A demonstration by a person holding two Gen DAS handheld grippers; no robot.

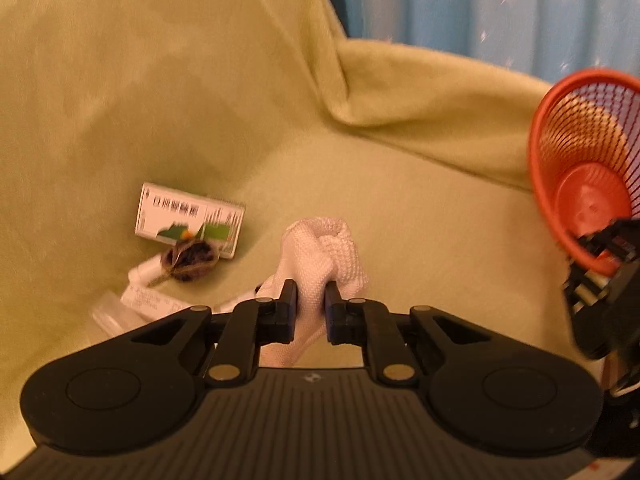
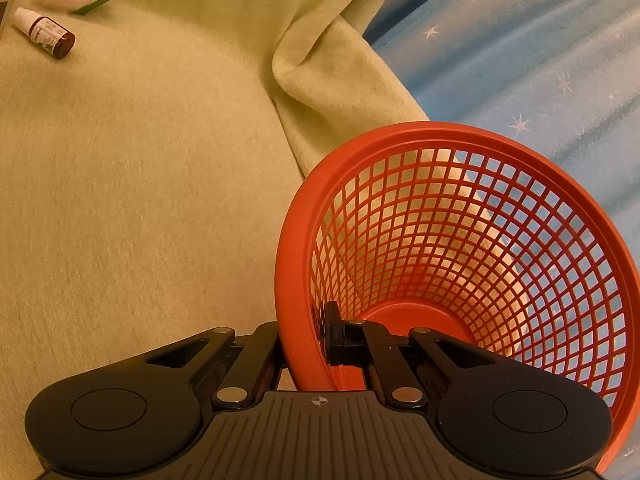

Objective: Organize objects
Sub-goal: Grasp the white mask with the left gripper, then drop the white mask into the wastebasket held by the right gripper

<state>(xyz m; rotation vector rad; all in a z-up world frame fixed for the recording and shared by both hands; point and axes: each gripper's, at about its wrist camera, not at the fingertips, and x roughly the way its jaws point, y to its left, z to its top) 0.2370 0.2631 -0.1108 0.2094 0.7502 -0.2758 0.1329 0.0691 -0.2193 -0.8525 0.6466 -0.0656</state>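
Observation:
My left gripper (image 1: 311,298) is shut on a white knitted sock (image 1: 326,250) and holds it above the green blanket (image 1: 400,220). My right gripper (image 2: 308,332) is shut on the rim of a red mesh basket (image 2: 472,248), one finger inside, one outside; the basket is tilted and empty. The basket also shows at the right edge of the left wrist view (image 1: 580,184), with the right gripper (image 1: 600,256) below it. A white and green box (image 1: 188,220), a small brown pouch (image 1: 190,260) and white tubes (image 1: 148,292) lie left of the sock.
A small brown dropper bottle (image 2: 44,34) lies at the far left on the blanket (image 2: 140,180). A blue starred curtain (image 2: 520,52) hangs behind. The blanket has a raised fold (image 2: 312,68) near the basket.

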